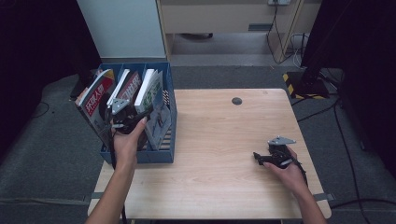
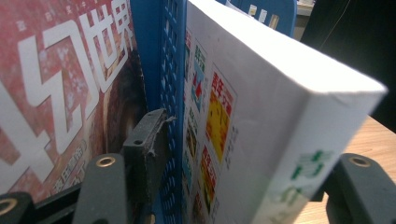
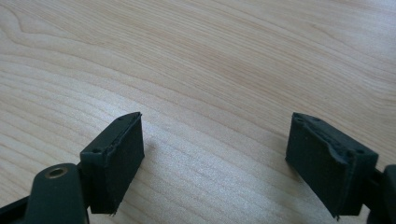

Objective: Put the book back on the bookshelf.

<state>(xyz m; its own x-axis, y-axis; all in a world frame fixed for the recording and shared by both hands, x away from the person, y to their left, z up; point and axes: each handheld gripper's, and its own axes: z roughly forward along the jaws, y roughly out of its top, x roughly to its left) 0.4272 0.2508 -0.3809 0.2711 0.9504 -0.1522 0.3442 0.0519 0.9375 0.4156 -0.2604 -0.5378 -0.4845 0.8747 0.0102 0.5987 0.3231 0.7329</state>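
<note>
While the right hand-held gripper [image 3: 215,163] rests apart, the left hand-held gripper [image 2: 243,186] stands apart around the white book [image 2: 280,116].

Blue slotted file rack [image 1: 163,140], red-covered magazine [image 1: 95,100] with white characters, white book [image 2: 280,93], pale wood-grain table [image 1: 224,149]
</note>
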